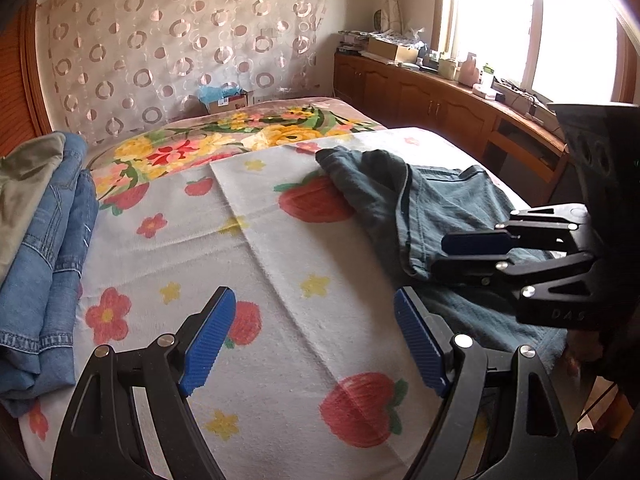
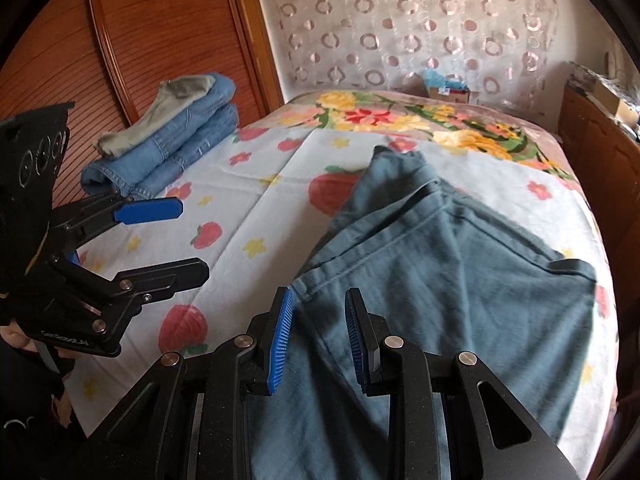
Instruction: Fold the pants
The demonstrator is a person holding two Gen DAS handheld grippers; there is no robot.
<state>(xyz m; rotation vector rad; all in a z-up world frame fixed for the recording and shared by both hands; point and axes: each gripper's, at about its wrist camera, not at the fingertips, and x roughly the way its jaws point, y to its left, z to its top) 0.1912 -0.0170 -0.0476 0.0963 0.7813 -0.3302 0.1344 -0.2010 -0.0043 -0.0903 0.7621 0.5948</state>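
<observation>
Both wrist views low, close, facing headboard, sharing bed (image 1: 280,264)

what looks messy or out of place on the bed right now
The dark teal pants lie rumpled and askew across the strawberry sheet, one end bunched. The folded jeans stack looks tidy.

1. I see a bed (image 2: 576,216) covered by a strawberry-print sheet (image 2: 256,216); a floral blanket (image 2: 400,114) lies at its far end.
2. Teal pants (image 2: 460,280) lie on the sheet.
3. Stacked folded jeans (image 2: 172,148) sit near the left edge.
</observation>
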